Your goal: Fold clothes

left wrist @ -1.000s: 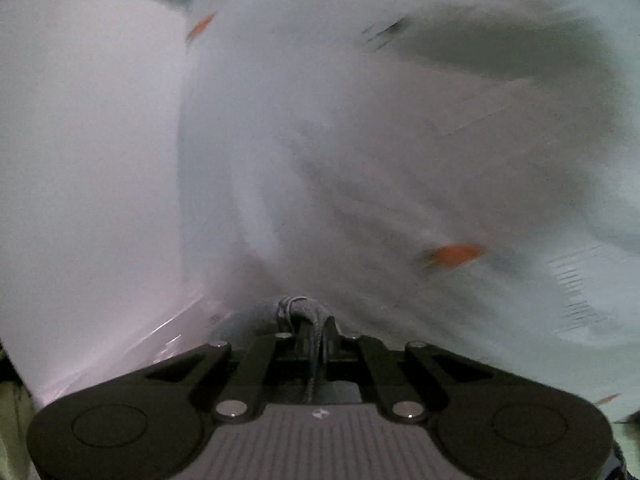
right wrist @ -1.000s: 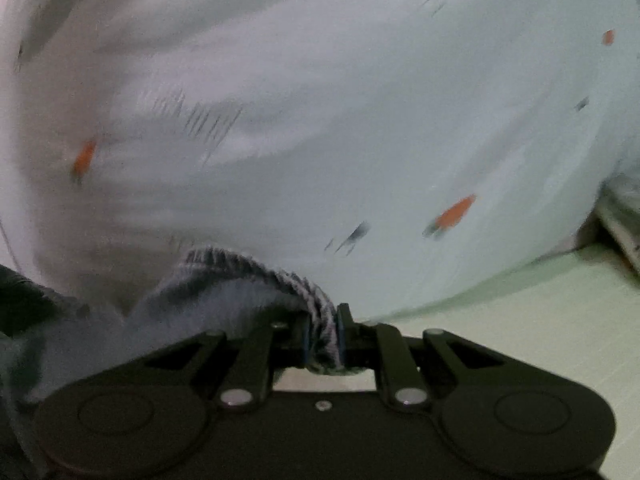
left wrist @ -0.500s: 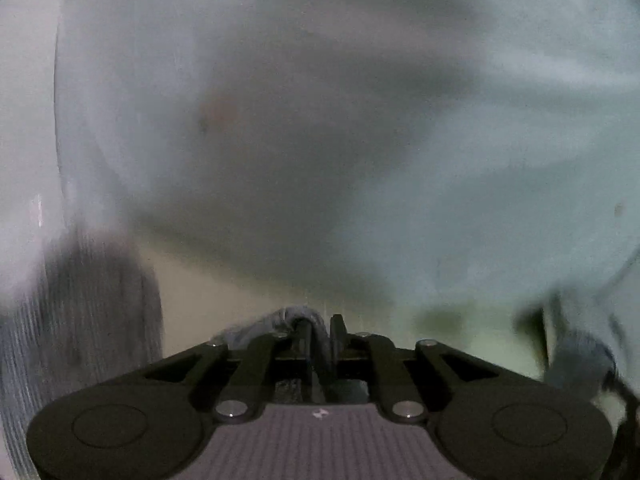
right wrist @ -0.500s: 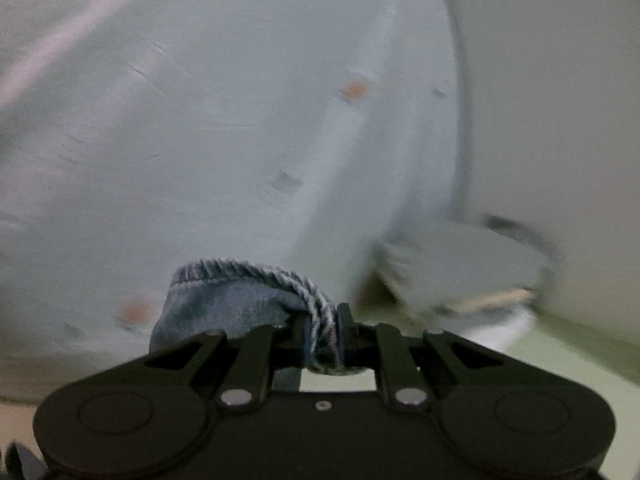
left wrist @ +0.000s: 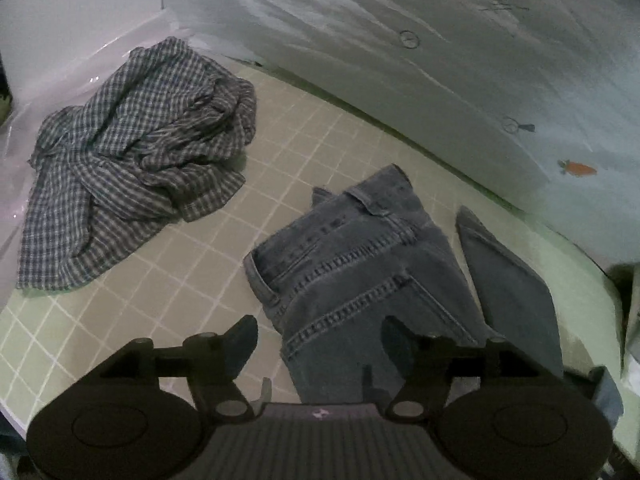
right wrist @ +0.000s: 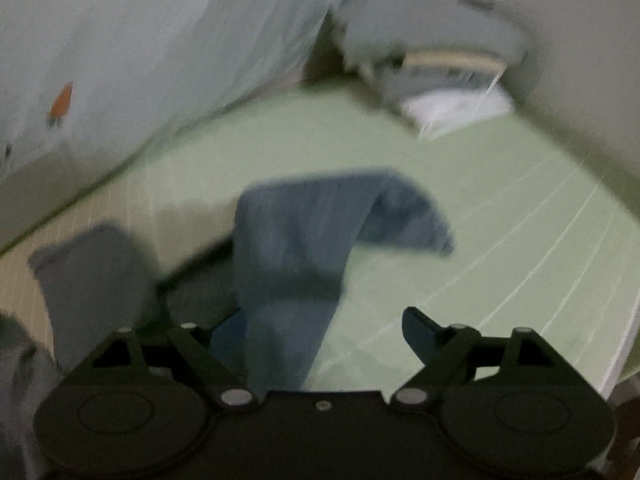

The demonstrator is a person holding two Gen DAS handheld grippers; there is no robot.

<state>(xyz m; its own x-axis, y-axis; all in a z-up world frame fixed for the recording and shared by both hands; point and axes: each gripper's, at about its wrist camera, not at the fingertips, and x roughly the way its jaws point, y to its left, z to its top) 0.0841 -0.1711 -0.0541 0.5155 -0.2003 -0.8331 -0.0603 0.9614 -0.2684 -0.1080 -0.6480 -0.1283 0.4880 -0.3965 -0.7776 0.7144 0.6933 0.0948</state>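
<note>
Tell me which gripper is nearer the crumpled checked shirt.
Left. The left gripper hangs open over the blue denim jeans, with the crumpled checked shirt ahead to its left. The right gripper, also open, shows no shirt in its view.

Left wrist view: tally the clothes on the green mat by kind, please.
Denim jeans: 1
Checked shirt: 1
Total: 2 garments on the gridded mat. Neither claw holds anything.

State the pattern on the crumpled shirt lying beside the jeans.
A dark blue-and-white check on the shirt, clearest in the left wrist view.
</note>
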